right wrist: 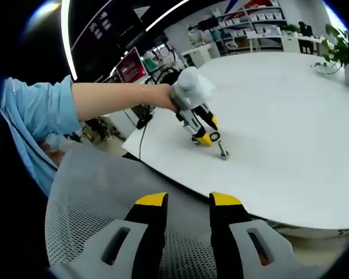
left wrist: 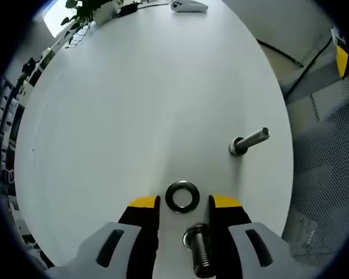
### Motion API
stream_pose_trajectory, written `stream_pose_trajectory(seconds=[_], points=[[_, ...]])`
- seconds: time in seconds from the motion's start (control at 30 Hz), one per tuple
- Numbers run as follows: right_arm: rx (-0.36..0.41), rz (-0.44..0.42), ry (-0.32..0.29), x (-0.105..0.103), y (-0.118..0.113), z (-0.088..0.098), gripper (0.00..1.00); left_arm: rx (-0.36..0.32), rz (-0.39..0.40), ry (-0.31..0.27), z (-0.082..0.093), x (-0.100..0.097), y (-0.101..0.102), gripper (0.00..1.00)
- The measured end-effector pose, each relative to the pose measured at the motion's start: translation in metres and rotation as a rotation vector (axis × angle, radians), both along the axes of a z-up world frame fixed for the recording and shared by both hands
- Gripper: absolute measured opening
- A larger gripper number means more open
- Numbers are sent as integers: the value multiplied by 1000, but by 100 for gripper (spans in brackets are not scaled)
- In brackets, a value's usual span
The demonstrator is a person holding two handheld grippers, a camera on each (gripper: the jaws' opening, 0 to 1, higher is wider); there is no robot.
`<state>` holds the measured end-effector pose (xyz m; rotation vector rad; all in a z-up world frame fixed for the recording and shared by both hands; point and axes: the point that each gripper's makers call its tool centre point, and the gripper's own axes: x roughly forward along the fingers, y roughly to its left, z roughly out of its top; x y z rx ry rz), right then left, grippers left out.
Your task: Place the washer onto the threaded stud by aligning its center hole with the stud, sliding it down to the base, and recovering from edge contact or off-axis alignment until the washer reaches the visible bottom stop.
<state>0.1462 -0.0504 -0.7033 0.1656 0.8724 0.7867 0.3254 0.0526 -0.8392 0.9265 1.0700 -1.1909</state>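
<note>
In the left gripper view, the left gripper [left wrist: 184, 204] hangs low over the white worktop [left wrist: 134, 104] with its yellow-tipped jaws held apart and nothing clamped between them. The washer [left wrist: 182, 196] lies flat on the worktop just ahead of the fingertips, in line with the gap. It is a dark metal ring with a broad flat band and a clean round centre hole through which the white surface shows. Between the jaws, nearer the camera, a threaded stud [left wrist: 200, 250] lies along the gap, grey and shiny, its rounded head toward the washer and its threads clear along the shaft. Ahead and off to the right, well apart from the washer, a second stud [left wrist: 249, 141] stands from the worktop, leaning in this view, with a wider collar at its base. At the far edge of the worktop sit a potted plant [left wrist: 84, 11] and a small pale device [left wrist: 189, 6].

In the right gripper view, the right gripper [right wrist: 187, 201] is open and empty, held off the worktop's near edge above a grey mesh chair back [right wrist: 104, 197]. Far ahead, a person's bare forearm [right wrist: 116, 99] with a light blue sleeve [right wrist: 32, 116] brings the left gripper down to the worktop, and just beside its tips the small upright stud [right wrist: 223, 152] shows. The washer is too small to make out clearly there.
</note>
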Motion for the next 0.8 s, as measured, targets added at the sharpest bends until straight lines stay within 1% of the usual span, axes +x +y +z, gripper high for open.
stream_pose_trajectory(seconds=[0.03,0.13,0.3,0.43,0.47,0.5,0.53,0.6,0.73,0.8], points=[[0,0,0,0,0,0,31,-4,14,-2,0,1,-2,27],[-2,-7,1,1,-1,0,31,3,4,-5,0,1,-4,21],[-1,-8,1,1,-1,0,31,7,-4,-5,0,1,-4,21],[3,-13,-2,1,-1,1,31,9,-11,-16,0,1,-4,20],[4,-14,-3,2,-1,1,31,6,-22,-31,1,1,-6,20],[4,-14,-3,2,-1,1,31,9,-16,-31,1,1,-6,20],[6,-11,-2,1,-1,1,30,7,-12,-47,1,2,-7,20],[2,-10,-2,1,-1,1,29,4,-30,-72,2,5,-9,20],[5,-14,-4,1,-1,1,29,-7,-15,-63,2,5,-13,20],[6,-15,-4,1,-1,1,29,-11,-13,-68,2,6,-14,20]])
